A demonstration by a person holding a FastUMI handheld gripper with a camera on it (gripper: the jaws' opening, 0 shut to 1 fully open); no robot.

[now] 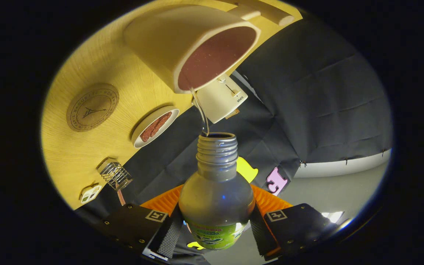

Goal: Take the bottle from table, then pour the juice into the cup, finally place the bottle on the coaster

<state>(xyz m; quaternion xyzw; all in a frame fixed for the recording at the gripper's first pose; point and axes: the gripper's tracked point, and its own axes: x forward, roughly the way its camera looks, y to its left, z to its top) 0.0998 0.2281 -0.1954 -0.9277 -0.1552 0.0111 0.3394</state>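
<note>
The bottle (216, 195) hides its own base between the gripper (216, 228) fingers, and its label is too blurred to read. Beyond its open mouth, the cup's (193, 44) far side is hidden by its near wall. A small white item (90, 193) off to the left of the fingers (beside a wire rack (114, 173)) is too small to identify.

coaster (92, 107) lettering too small to read
</note>
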